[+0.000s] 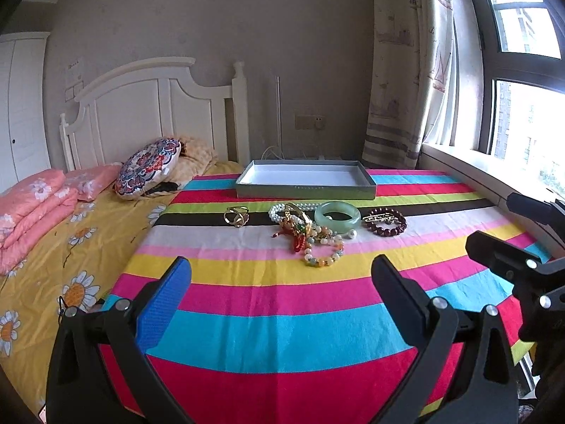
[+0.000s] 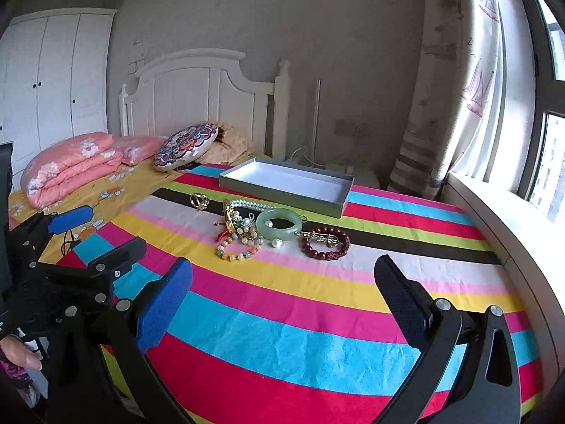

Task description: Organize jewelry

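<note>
Nothing is gathered yet: the jewelry lies in a loose cluster on the striped cloth (image 1: 282,318) covering the table, just in front of the grey tray (image 1: 305,190), which sits empty near the far edge.

The left gripper (image 1: 282,275) and the right gripper (image 2: 282,279) both hover over the near part of the table, fingers wide apart and holding nothing.

The likely first step is a single pick, and it goes best on a piece that stands alone. The dark red bead bracelet (image 2: 325,245) at the right end of the cluster suits the right gripper; a gold clip seems to lie across it, so it may come along. The gold ring (image 1: 236,216) at the left end sits apart and suits the left. The jade bangle (image 1: 337,216) is smooth and could slip, so close across its band. The tangled middle, pearls (image 1: 279,210) and the pastel bead bracelet (image 1: 324,256), is best left for later.

Open cloth lies between grippers and jewelry. A bed (image 1: 53,240) borders the left edge and a windowsill (image 2: 494,212) the right, so keep lifts low and short toward the tray.
</note>
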Motion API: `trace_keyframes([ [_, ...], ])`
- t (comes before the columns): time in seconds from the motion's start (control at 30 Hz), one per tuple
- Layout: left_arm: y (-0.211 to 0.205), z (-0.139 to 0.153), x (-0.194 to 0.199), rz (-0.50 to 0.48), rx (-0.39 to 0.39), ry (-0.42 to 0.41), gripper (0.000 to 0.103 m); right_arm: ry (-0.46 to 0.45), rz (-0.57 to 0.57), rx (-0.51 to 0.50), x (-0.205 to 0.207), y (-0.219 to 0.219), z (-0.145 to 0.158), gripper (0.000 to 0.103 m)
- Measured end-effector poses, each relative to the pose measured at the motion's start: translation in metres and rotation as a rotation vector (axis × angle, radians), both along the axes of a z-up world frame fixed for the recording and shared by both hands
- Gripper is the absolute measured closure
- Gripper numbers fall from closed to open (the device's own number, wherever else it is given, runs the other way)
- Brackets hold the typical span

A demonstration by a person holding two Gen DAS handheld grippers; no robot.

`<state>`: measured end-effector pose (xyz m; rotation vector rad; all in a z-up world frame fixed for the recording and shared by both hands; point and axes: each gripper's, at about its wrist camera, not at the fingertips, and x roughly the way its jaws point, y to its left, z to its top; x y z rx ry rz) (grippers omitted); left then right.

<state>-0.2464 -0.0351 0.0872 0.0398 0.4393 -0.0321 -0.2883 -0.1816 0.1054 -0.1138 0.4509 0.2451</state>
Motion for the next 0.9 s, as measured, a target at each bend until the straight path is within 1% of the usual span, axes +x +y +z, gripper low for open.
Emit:
trace_keyframes([
  [0.9, 0.0039, -0.0038, -0.0025, 0.008, 0.002, -0.003, 0.002, -0.001, 0.016, 0.009, -0.0035, 0.0041, 0.0007, 0.004],
])
